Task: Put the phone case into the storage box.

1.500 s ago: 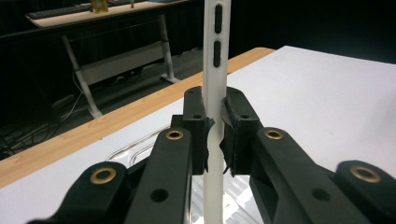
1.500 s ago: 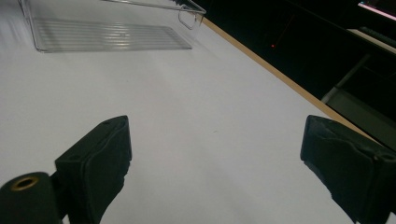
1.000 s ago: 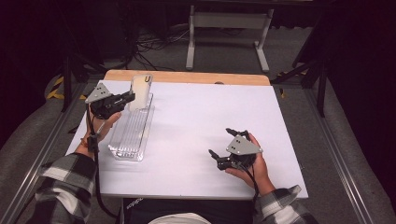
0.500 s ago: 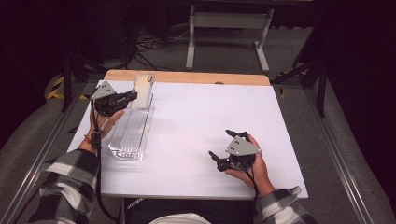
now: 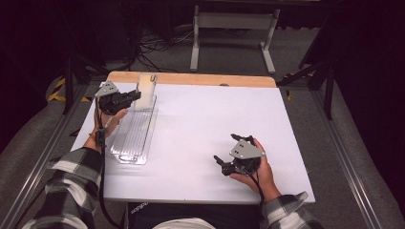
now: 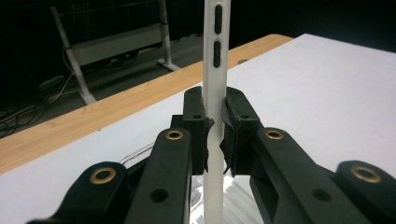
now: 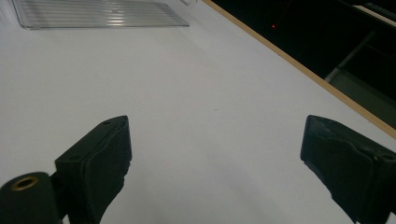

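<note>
Nearest the person, the right gripper (image 5: 228, 153) rests low over the white table (image 5: 210, 124) toward its near right part, cradled in the right hand (image 5: 255, 169); in the right gripper view its two black jaws stand far apart with nothing between them but bare white surface, so it is wide open and holds nothing; a plaid sleeve (image 5: 286, 214) comes in at the bottom edge behind it; farther in on the left side, a clear ribbed tray (image 5: 135, 136) lies lengthwise on the table, its near end toward the person and its far end under the left gripper (image 5: 135, 96); the same tray shows at the top of the right gripper view as a ridged transparent slab (image 7: 98, 13); the left gripper, held up in the left hand (image 5: 106, 121), is closed tight on a thin white panel (image 5: 147, 86) that stands upright at the tray's far end; in the left gripper view the panel (image 6: 215, 84) is seen edge-on, rising between the pinching pads (image 6: 195, 116) and showing two dark slots near its top; beyond it runs the wooden edge (image 5: 191, 78) of the table, and past that a metal stand (image 5: 231, 28) on the dark floor.
</note>
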Demonstrator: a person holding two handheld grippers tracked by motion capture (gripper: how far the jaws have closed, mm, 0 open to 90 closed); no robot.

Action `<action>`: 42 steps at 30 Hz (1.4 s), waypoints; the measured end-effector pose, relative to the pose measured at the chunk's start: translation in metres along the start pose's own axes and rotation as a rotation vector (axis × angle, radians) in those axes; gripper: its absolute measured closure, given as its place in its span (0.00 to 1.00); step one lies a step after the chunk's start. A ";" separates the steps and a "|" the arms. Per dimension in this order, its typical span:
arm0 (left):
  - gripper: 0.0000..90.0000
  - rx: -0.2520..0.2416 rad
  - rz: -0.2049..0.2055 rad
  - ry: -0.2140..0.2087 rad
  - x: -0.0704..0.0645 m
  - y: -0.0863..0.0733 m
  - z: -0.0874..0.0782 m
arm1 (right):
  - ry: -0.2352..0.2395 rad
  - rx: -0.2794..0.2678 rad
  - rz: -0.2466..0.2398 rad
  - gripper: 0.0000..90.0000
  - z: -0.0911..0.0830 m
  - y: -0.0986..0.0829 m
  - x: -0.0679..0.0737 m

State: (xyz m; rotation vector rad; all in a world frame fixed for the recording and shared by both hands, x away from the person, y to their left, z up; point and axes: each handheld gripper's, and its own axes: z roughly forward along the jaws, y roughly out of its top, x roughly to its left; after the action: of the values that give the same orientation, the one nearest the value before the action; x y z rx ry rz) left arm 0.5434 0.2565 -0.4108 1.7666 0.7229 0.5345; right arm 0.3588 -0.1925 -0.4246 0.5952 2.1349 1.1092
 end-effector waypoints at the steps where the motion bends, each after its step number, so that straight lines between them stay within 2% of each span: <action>1: 0.90 0.011 -0.002 -0.006 0.000 -0.001 0.003 | -0.002 0.002 -0.001 0.11 0.000 0.000 0.000; 6: 0.90 0.039 0.010 -0.005 0.002 -0.004 0.009 | -0.005 0.002 0.000 0.11 -0.001 -0.001 0.000; 8: 0.90 0.032 -0.009 -0.013 0.004 -0.004 0.010 | -0.002 0.006 -0.001 0.11 0.000 -0.001 0.001; 17: 0.90 0.019 -0.031 -0.002 0.007 -0.007 0.010 | 0.006 0.016 -0.007 0.11 0.002 -0.002 0.002; 18: 0.90 0.025 -0.032 -0.012 0.007 -0.007 0.010 | 0.005 0.018 -0.008 0.11 0.002 -0.002 0.002; 22: 0.90 0.027 -0.024 0.008 0.007 -0.007 0.010 | 0.005 0.020 -0.011 0.11 0.002 -0.001 0.003; 24: 0.90 0.029 -0.022 0.038 0.007 -0.008 0.011 | 0.007 0.018 -0.015 0.11 0.002 -0.001 0.004; 30: 0.90 0.026 -0.028 0.048 0.006 -0.010 0.011 | 0.008 0.020 -0.017 0.11 0.002 -0.001 0.004; 36: 0.90 0.043 -0.001 0.081 0.005 -0.013 0.012 | 0.010 0.019 -0.020 0.11 0.003 -0.001 0.004; 42: 0.87 0.083 0.041 0.107 0.004 -0.015 0.016 | 0.011 0.021 -0.023 0.11 0.003 -0.001 0.004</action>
State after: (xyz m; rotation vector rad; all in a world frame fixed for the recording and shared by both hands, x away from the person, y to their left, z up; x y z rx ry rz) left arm 0.5537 0.2517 -0.4296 1.8443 0.7947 0.6391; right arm 0.3579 -0.1888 -0.4280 0.5742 2.1602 1.0812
